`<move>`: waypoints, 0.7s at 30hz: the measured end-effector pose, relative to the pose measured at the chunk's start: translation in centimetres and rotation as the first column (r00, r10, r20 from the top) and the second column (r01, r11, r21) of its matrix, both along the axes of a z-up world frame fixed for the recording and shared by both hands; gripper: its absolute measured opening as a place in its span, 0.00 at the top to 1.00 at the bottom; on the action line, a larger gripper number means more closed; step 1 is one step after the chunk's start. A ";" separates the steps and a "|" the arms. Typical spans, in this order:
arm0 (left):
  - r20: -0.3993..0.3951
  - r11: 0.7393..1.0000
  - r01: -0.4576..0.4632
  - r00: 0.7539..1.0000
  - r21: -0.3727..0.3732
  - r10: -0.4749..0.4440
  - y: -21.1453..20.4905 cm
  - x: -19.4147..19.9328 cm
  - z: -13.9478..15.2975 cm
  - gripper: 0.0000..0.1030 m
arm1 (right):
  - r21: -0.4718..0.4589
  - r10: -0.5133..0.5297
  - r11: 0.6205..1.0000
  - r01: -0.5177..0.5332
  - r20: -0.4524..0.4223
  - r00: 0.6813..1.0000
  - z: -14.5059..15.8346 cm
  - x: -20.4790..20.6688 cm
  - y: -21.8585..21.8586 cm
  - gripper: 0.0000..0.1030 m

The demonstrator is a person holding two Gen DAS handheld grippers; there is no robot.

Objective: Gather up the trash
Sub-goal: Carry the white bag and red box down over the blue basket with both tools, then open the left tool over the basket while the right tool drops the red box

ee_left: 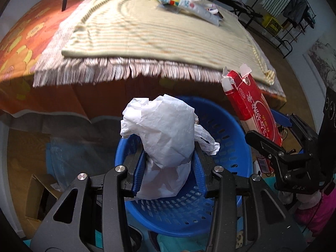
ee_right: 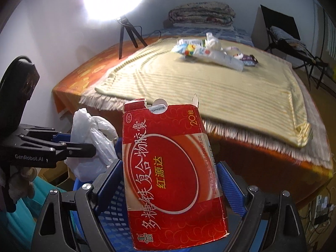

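My left gripper point(ee_left: 168, 163) is shut on a crumpled white plastic bag point(ee_left: 163, 130) and holds it over the blue perforated basket point(ee_left: 229, 147). My right gripper point(ee_right: 168, 180) is shut on a flattened red medicine box point(ee_right: 172, 168) with an open torn top, held just beside and above the same basket point(ee_right: 113, 208). The box also shows at the right of the left wrist view point(ee_left: 252, 107), and the white bag at the left of the right wrist view point(ee_right: 90, 140). A pile of wrappers, a tube and tissue point(ee_left: 184, 2) lies on the far side of the bed point(ee_right: 212, 52).
The bed carries a striped yellow blanket point(ee_left: 157, 31) with a fringed edge over an orange sheet. A ring light on a tripod point(ee_right: 126, 33) stands on the bed's far left. A black chair point(ee_right: 281, 33) and a rack point(ee_left: 294, 21) stand at the right. A cardboard box point(ee_left: 40, 191) sits on the floor at left.
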State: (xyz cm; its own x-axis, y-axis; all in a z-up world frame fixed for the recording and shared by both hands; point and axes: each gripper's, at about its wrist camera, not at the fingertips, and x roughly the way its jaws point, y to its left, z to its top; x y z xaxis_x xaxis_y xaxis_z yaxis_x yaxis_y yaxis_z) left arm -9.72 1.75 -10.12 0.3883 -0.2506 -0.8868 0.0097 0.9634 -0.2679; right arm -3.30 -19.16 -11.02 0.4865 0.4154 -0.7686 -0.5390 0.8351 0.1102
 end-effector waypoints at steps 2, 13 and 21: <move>-0.012 1.000 0.005 1.000 0.001 -0.005 -0.2 -0.2 -0.5 0.59 | -0.005 0.000 1.000 0.000 -0.010 1.000 -0.5 -0.1 0.0 0.12; -0.050 0.999 0.029 0.998 0.028 -0.027 -1.1 -0.5 -2.2 0.54 | -0.023 0.017 1.000 -0.017 -0.030 0.999 -1.9 -0.1 0.7 0.12; -0.069 0.999 0.019 0.998 0.045 -0.016 -1.2 -0.1 -2.7 0.38 | -0.035 0.007 0.999 -0.009 -0.077 0.997 -2.8 0.6 0.5 0.10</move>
